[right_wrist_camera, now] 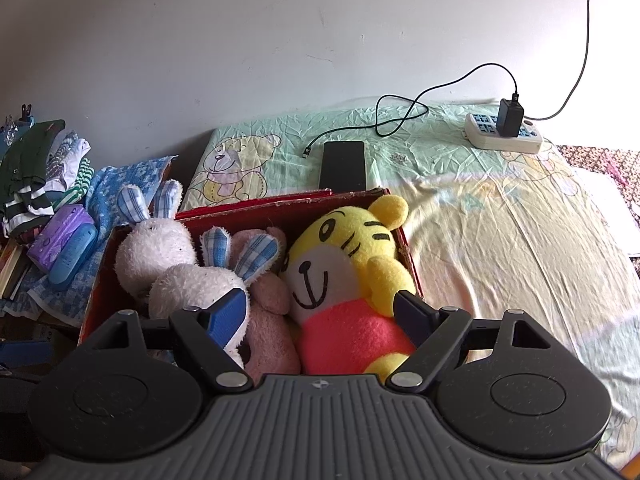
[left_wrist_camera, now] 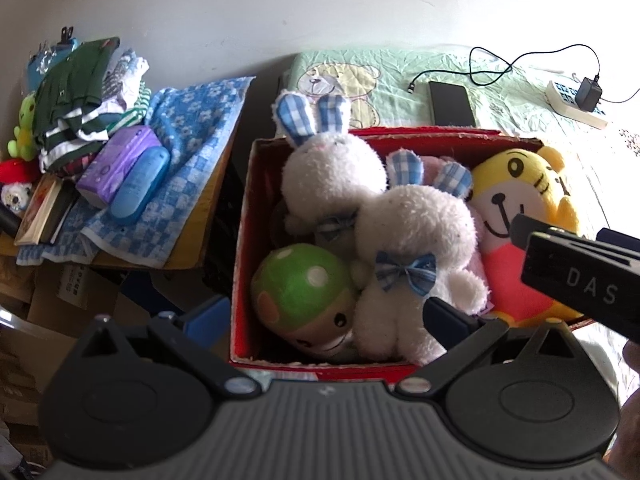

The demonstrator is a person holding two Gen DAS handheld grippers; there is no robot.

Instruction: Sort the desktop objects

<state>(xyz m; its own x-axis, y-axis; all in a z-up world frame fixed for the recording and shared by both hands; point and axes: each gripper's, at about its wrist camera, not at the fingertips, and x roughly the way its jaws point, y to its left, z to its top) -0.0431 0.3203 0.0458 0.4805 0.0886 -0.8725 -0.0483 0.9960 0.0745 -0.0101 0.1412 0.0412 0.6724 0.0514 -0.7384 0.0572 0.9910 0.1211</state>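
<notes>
A red cardboard box holds several plush toys: two white rabbits with blue checked ears, a green spotted mushroom toy, a pink plush and a yellow tiger in a red shirt. My left gripper hovers open above the box's near side, over the mushroom and the front rabbit. My right gripper is open above the box, its fingers straddling the pink plush and the tiger. Neither holds anything. The right gripper's body shows at the right of the left wrist view.
A black phone with a loose cable, and a power strip with a charger, lie on the bear-print sheet behind the box. Left of the box a blue checked towel carries a purple pack, a blue case, folded clothes and books.
</notes>
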